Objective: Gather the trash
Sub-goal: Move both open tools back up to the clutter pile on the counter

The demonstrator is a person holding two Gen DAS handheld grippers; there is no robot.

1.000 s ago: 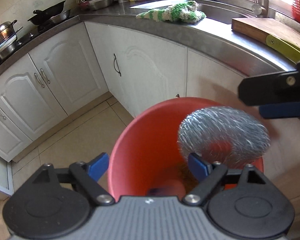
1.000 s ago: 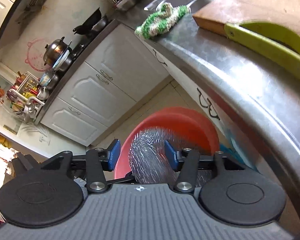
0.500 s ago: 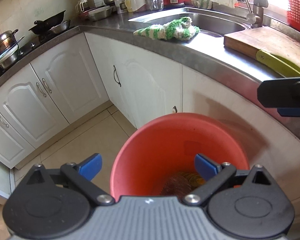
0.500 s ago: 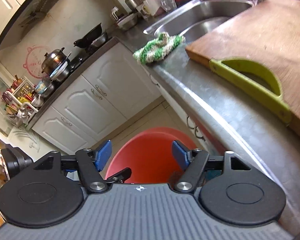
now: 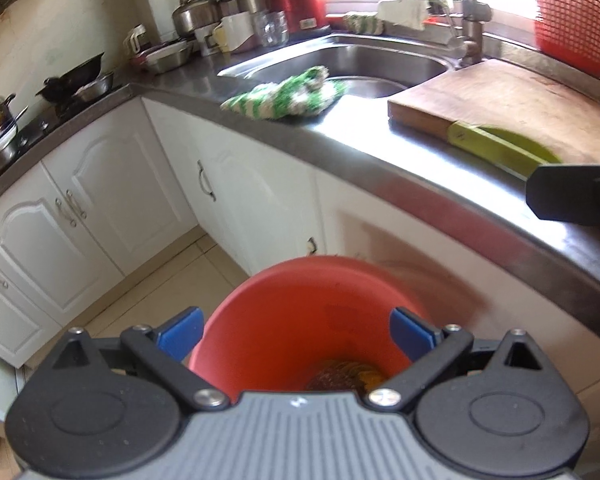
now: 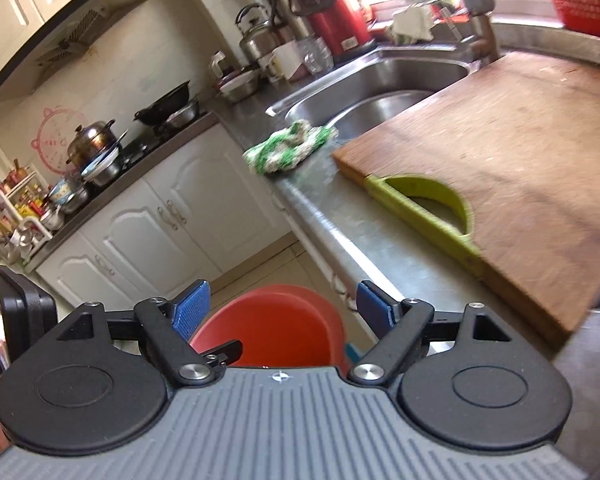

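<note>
Tongs over round red plastic bin (image 5: 300,320)
Left tongs (image 5: 296,334) spread, empty, directly above the bin; trash (image 5: 342,374) lies at its bottom. Right tongs (image 6: 284,308), just opened wide, empty, bin below them.

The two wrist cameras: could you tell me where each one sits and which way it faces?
Left wrist: on the left gripper, looking down into the red bin below the counter; its own open fingers show, plus part of the right gripper.
Right wrist: on the right gripper, facing the cutting board; open fingers show.
Shared: bin, board, green-white cloth, sink.
</note>
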